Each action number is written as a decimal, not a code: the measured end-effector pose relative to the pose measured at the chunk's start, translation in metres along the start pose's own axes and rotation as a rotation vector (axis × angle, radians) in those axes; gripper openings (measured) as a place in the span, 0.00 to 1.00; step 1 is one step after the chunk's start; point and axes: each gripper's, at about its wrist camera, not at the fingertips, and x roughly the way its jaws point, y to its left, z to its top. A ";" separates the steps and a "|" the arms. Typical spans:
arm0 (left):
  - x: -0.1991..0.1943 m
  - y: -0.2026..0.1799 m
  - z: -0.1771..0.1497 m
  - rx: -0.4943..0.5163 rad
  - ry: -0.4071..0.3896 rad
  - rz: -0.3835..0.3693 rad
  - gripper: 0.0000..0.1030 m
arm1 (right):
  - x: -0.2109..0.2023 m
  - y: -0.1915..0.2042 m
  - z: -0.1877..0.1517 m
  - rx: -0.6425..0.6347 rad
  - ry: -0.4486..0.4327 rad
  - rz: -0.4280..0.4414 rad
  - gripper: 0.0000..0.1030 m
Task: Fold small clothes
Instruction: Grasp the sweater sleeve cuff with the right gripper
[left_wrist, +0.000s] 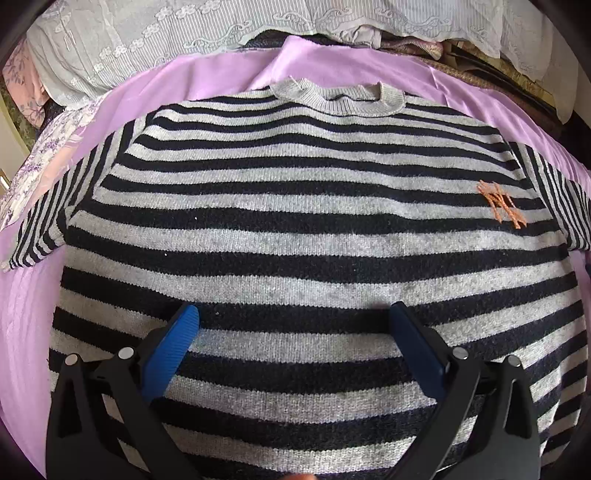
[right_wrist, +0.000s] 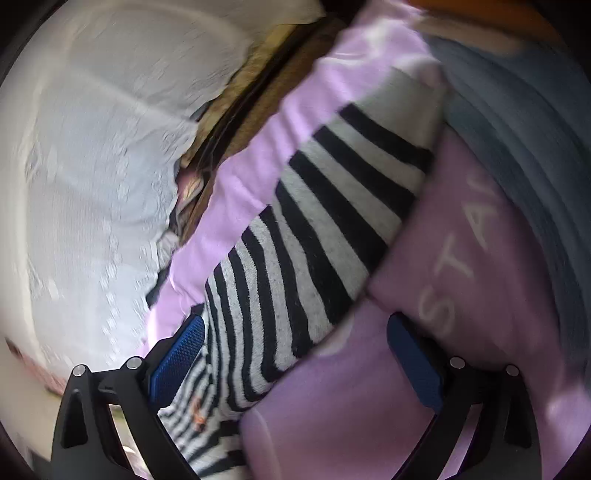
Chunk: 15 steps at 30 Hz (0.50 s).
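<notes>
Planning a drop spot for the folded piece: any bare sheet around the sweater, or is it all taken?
Bare lilac sheet shows left of the striped sweater, below its left sleeve, and in a band between the collar and the white lace fabric. Right side is crowded: a pink printed garment and blue fabric press against the right sleeve.

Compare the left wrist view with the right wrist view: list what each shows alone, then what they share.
Left wrist only: the striped sweater's whole front, its grey collar and the left hand-held gripper, open above the lower body.
Right wrist only: a pink garment with white letters, a blue-grey fabric and the right hand-held gripper, open near a striped sleeve.
Both: the sweater, its orange embroidery, the lilac sheet, white lace cloth.
</notes>
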 end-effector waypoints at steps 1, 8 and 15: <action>0.003 -0.001 -0.002 -0.003 -0.005 -0.002 0.96 | 0.003 -0.001 0.007 0.001 -0.008 -0.008 0.97; 0.002 0.010 0.002 -0.026 -0.003 -0.047 0.96 | 0.013 -0.008 0.049 0.162 -0.225 -0.111 0.91; -0.003 0.030 0.009 -0.107 -0.005 -0.130 0.96 | 0.010 -0.012 0.052 0.106 -0.331 -0.096 0.14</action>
